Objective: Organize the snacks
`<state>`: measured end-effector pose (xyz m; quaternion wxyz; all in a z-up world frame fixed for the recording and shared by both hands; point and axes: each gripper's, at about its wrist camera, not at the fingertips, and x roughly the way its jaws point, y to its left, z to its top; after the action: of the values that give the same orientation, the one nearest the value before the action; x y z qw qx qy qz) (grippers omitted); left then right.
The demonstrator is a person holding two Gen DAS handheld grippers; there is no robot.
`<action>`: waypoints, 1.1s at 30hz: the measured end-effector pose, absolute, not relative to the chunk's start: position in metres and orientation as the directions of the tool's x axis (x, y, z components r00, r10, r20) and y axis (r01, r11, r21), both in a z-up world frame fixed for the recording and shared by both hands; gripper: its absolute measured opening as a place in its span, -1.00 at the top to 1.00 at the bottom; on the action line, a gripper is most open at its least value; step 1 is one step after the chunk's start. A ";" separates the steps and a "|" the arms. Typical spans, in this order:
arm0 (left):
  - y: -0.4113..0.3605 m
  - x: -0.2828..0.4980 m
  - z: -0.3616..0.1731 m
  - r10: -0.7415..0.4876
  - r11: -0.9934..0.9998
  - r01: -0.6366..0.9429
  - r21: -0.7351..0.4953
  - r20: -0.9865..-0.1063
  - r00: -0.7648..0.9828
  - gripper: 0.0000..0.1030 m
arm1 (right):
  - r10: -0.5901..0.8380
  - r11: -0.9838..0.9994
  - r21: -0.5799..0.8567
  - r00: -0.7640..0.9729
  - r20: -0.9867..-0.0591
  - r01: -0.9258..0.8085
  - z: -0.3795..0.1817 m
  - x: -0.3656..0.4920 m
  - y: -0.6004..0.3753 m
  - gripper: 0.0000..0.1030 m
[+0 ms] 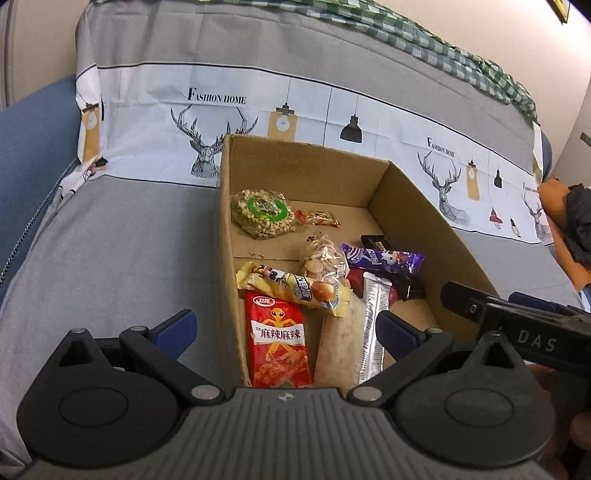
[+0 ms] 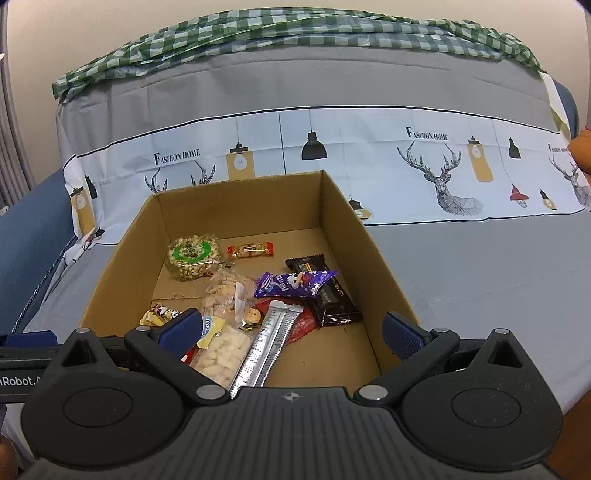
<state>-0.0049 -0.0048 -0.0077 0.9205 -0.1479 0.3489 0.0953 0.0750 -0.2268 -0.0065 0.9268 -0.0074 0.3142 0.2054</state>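
An open cardboard box [image 1: 413, 206] [image 2: 347, 218] rests on a grey sofa seat and holds several snack packs. Inside lie a bag of nuts with a green label [image 1: 263, 213] [image 2: 192, 255], a red spicy-strip pack [image 1: 279, 345], a yellow bun pack [image 1: 295, 288], a purple wrapper [image 1: 384, 258] [image 2: 295, 283], a silver stick pack [image 1: 373, 325] [image 2: 269, 345] and a clear cookie bag [image 1: 324, 258] [image 2: 225, 293]. My left gripper [image 1: 286, 326] hangs open over the box's near left wall with nothing between its fingers. My right gripper [image 2: 291, 332] hangs open over the near snacks, holding nothing.
A sofa backrest covered by a grey and white deer-print cloth [image 1: 332, 110] [image 2: 406, 166] rises behind the box, with green checked fabric [image 2: 295, 33] on top. A blue armrest [image 1: 29, 140] is at the left. An orange and black item [image 1: 569, 229] lies at the right.
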 end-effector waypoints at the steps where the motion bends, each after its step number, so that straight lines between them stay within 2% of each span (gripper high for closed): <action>1: -0.005 -0.005 -0.007 0.070 0.937 -0.278 -0.209 -0.671 0.738 -0.99 | 0.376 0.915 0.113 0.719 -0.585 -0.387 -0.007 0.075 -0.226 -0.99; 33: -0.008 -0.005 -0.009 0.053 0.940 -0.265 -0.214 -0.676 0.735 -0.99 | 0.368 0.913 0.084 0.719 -0.590 -0.398 -0.010 0.074 -0.222 -0.99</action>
<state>-0.0051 -0.0075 -0.0091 0.9194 -0.1496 0.3534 0.0865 0.0745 -0.2219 -0.0098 0.9267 -0.0245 0.3130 0.2067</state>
